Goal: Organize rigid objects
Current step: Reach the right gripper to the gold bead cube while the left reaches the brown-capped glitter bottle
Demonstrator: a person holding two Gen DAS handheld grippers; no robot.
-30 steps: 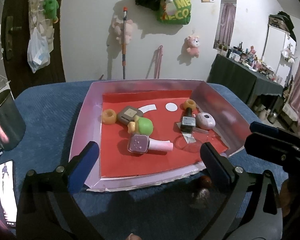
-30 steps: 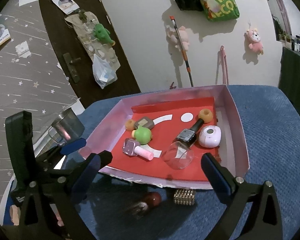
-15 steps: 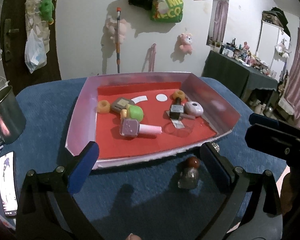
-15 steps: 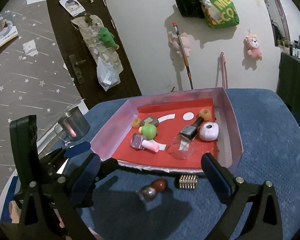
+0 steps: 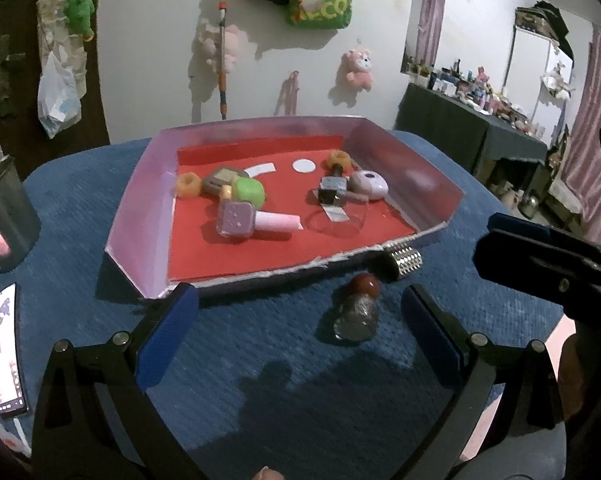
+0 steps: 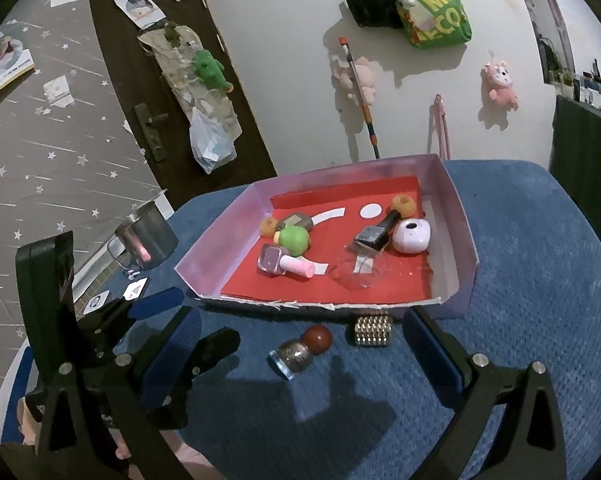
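Both claws are hovering spread and empty: the left gripper (image 5: 296, 320) at lower centre, the right gripper (image 6: 300, 340) likewise. Between the right fingers, the glitter-filled bottle with a round red cap (image 6: 300, 350) is lying on the blue cloth. Straddle its glass body squarely before closing, keeping clear of the studded gold block (image 6: 373, 330). Beyond it, the pink-walled, red-lined tray (image 6: 216, 256) is occupying frame centre.

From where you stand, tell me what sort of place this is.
Probably a bedroom at home: pink plush toy and green printed bag hanging on the white wall, cluttered dark dresser, blue textured table under the pink tray.
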